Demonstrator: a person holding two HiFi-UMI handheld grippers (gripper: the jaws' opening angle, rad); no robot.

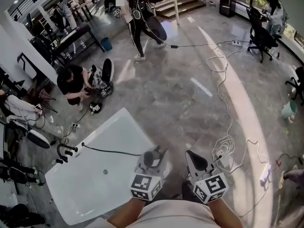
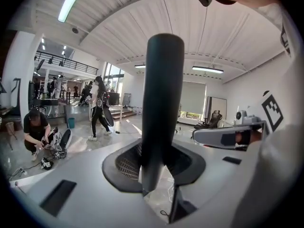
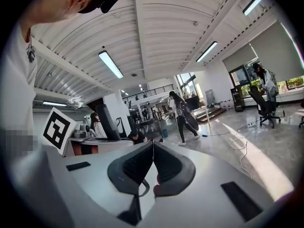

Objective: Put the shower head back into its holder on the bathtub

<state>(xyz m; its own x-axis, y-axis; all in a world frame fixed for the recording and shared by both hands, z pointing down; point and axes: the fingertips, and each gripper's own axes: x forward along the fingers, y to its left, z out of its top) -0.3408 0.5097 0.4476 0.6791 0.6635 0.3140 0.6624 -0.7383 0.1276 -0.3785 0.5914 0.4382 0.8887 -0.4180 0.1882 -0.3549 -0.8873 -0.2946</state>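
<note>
The white bathtub (image 1: 90, 175) lies at the lower left of the head view, with black fittings and the holder (image 1: 66, 152) on its left rim. A black hose (image 1: 111, 151) runs from there across the tub to the dark shower head (image 1: 149, 157). My left gripper (image 1: 153, 161) is shut on the shower head's handle, above the tub's right edge. In the left gripper view that handle (image 2: 164, 103) stands upright between the jaws of the left gripper (image 2: 154, 163). My right gripper (image 1: 192, 158) is beside it, shut and empty; its own view shows the right gripper (image 3: 152, 163) with pads together.
White cables and a power strip (image 1: 228, 146) trail over the grey floor right of the tub. A person crouches (image 1: 71, 82) beyond the tub's far corner and another walks (image 1: 137, 18) farther off. An office chair (image 1: 261, 32) stands at the upper right.
</note>
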